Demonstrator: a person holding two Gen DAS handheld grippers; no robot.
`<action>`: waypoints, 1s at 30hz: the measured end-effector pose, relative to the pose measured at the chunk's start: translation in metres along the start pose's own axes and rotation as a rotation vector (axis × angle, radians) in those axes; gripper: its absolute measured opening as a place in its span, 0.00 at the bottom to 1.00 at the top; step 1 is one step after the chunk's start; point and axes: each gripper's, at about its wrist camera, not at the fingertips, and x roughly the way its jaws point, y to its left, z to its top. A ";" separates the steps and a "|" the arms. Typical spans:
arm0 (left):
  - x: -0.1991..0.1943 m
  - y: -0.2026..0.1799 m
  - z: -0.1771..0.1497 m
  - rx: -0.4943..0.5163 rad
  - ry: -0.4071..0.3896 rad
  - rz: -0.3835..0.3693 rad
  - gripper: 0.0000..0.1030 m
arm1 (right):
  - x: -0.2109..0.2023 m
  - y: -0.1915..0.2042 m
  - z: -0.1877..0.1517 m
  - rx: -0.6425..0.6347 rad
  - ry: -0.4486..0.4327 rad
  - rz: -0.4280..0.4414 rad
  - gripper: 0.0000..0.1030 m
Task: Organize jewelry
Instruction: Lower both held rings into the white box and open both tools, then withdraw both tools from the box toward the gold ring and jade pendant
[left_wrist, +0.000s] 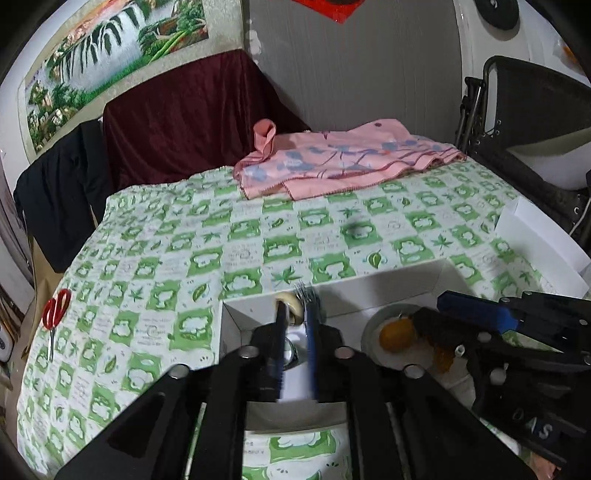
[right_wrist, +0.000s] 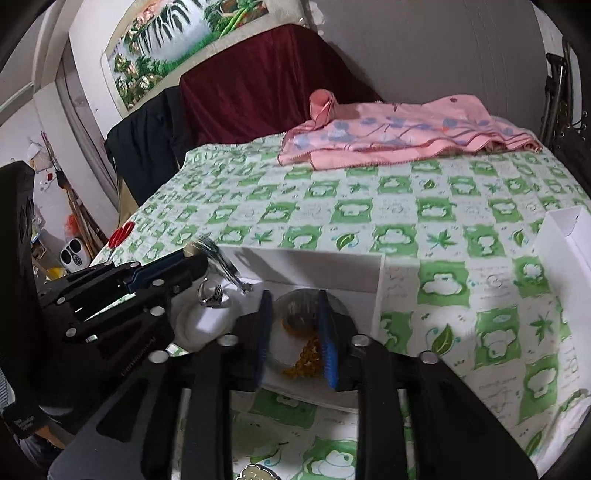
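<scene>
Both claws over the white box (right_wrist: 376, 291). My left claw (left_wrist: 295, 314) is slightly parted around a pale ring (left_wrist: 293, 301) at the box's far wall; grip unclear through blur. My right claw (right_wrist: 295, 325) is part open and empty above the amber beads (right_wrist: 306, 354) inside. Risk: the ring slips, or the claws collide and scatter beads.

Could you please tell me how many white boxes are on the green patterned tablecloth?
2. One open white box sits right under both grippers, holding the jewelry; a second white box stands at the table's right edge. Others may be hidden out of frame.
</scene>
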 end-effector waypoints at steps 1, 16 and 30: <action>0.000 -0.001 -0.001 0.003 -0.001 0.003 0.29 | -0.001 0.000 -0.001 -0.001 -0.008 -0.007 0.39; -0.060 0.004 -0.007 -0.047 -0.133 0.033 0.61 | -0.059 0.013 -0.005 -0.005 -0.168 -0.045 0.49; -0.126 -0.003 -0.061 -0.070 -0.136 0.058 0.68 | -0.124 0.053 -0.062 -0.053 -0.198 -0.059 0.55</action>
